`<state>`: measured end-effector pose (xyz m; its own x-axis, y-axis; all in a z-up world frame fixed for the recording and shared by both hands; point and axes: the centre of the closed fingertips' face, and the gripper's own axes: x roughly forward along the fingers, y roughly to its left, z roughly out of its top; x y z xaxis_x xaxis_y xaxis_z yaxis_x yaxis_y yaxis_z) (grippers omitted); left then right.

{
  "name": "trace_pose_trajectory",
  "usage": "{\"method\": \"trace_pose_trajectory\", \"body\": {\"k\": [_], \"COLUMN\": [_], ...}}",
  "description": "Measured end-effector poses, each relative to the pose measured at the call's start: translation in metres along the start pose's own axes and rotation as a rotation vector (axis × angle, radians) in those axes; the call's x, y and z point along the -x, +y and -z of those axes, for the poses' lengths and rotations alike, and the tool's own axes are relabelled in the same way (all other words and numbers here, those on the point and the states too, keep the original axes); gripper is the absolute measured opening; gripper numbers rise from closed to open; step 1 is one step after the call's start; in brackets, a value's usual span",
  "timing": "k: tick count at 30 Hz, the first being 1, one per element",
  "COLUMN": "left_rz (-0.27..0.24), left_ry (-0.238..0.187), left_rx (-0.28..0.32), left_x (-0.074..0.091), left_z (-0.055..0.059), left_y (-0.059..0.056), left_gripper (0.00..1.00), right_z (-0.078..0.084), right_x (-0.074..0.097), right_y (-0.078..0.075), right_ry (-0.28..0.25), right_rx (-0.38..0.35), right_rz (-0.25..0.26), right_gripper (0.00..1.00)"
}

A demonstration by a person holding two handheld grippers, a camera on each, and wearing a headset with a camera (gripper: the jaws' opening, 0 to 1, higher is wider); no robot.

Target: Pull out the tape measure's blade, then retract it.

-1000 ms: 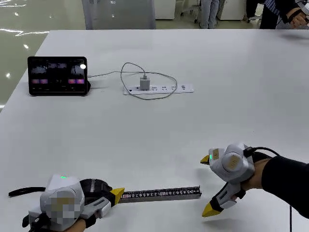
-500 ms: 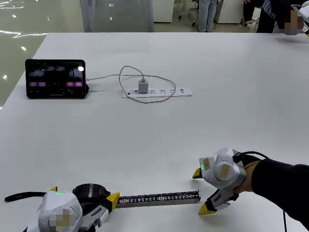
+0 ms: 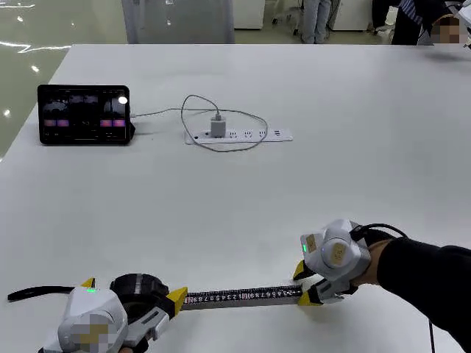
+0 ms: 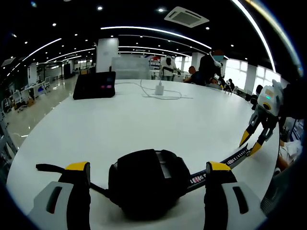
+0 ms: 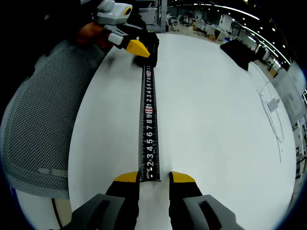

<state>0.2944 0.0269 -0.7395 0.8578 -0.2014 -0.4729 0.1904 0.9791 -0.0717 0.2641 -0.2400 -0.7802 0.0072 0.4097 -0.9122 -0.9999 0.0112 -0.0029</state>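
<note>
Tape measure case (image 3: 138, 288) sat by tabletop's (image 3: 309, 191) near edge, leftward. Left gripper (image 4: 147, 166) jaws were spread either side of it. Blade (image 5: 148, 120) lay along that edge. Right gripper (image 5: 154, 176) jaws were narrowly parted, straddling blade tip. Broad bare tabletop beyond.

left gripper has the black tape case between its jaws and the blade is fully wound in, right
The blade is not wound in: the right gripper view shows it pulled out, its end between the jaws of the right gripper. The black tape case sits between the jaws of the left gripper.
</note>
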Motion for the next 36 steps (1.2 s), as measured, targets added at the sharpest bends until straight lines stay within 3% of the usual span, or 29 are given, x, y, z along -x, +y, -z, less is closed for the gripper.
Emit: {"method": "trace_pose_trajectory", "body": {"k": [6,11,15,19,27,32,34,36], "left_rz": [0.026,0.017,0.029,0.031,0.013,-0.009,0.000,-0.003], "left_ry": [-0.009,-0.009,0.000,-0.001,0.036,0.077,0.105,0.101], "left_rx": [-0.014,-0.014,-0.032,-0.021,0.017,-0.023,0.030,0.022], "left_x": [0.000,0.001,0.000,0.000,0.001,0.000,0.000,0.001], "left_z": [-0.003,-0.004,-0.002,-0.005,0.000,0.007,0.013,0.010], "left_y": [-0.008,-0.004,-0.007,-0.008,-0.004,0.001,-0.003,-0.001], "left_gripper": [0.96,0.91,0.94,0.88,0.75,0.64,0.64,0.64], "right_z": [0.000,0.001,0.000,0.001,0.000,0.000,0.000,0.001], "right_x": [0.001,0.001,0.001,0.000,0.000,0.000,-0.001,-0.001], "right_y": [0.003,0.004,0.004,0.004,0.003,0.002,0.002,0.002], "right_ry": [-0.001,-0.001,-0.008,-0.009,0.001,0.011,0.010,0.010], "right_rx": [-0.002,0.014,0.001,-0.007,-0.045,-0.082,-0.097,-0.093], "right_rz": [-0.006,-0.002,0.001,0.002,-0.003,-0.001,0.001,0.000], "right_gripper": [0.16,0.13,0.12,0.12,0.11,0.11,0.11,0.11]}}
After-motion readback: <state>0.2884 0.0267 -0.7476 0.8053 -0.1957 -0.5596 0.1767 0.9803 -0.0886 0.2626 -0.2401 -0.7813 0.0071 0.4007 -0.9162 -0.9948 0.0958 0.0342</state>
